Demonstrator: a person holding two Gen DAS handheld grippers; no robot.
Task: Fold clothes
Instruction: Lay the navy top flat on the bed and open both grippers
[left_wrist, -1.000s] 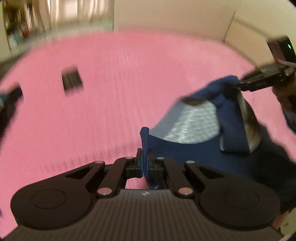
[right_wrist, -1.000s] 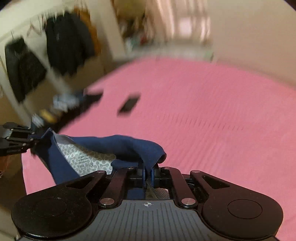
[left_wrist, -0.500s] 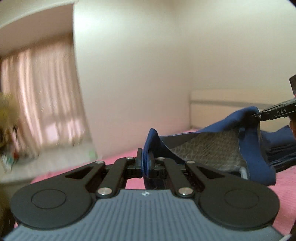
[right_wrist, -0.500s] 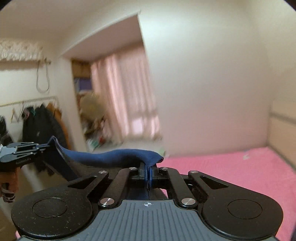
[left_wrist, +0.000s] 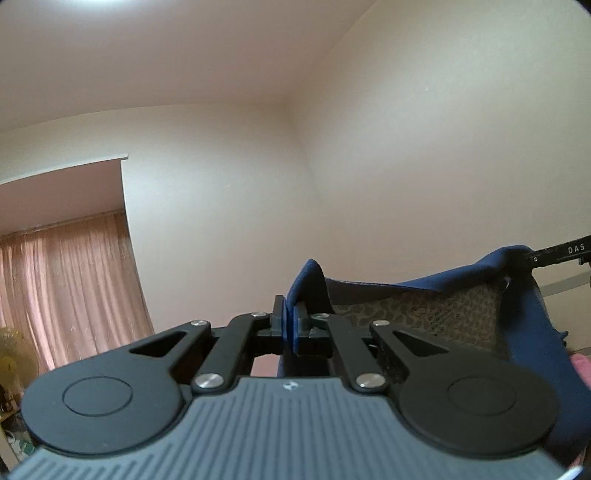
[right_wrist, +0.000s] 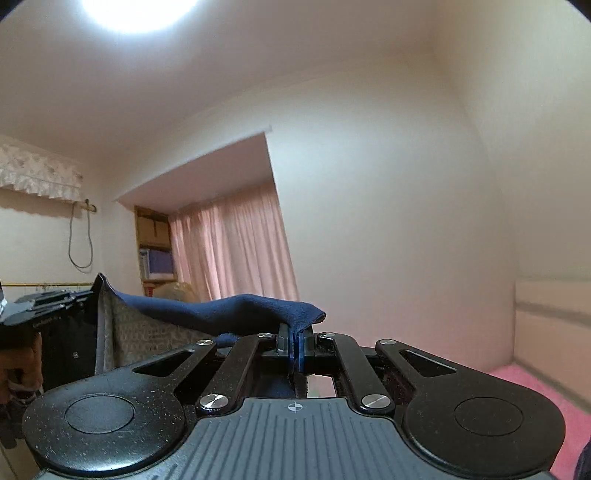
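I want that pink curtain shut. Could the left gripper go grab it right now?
Probably not. The left gripper is shut on the blue garment, which the right gripper grips too, and the pink curtain hangs across the room, off to its side.

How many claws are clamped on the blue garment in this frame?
2. The left claw pinches one edge of the blue garment; the right claw pinches the opposite edge, with the cloth stretched between them. No others visible.
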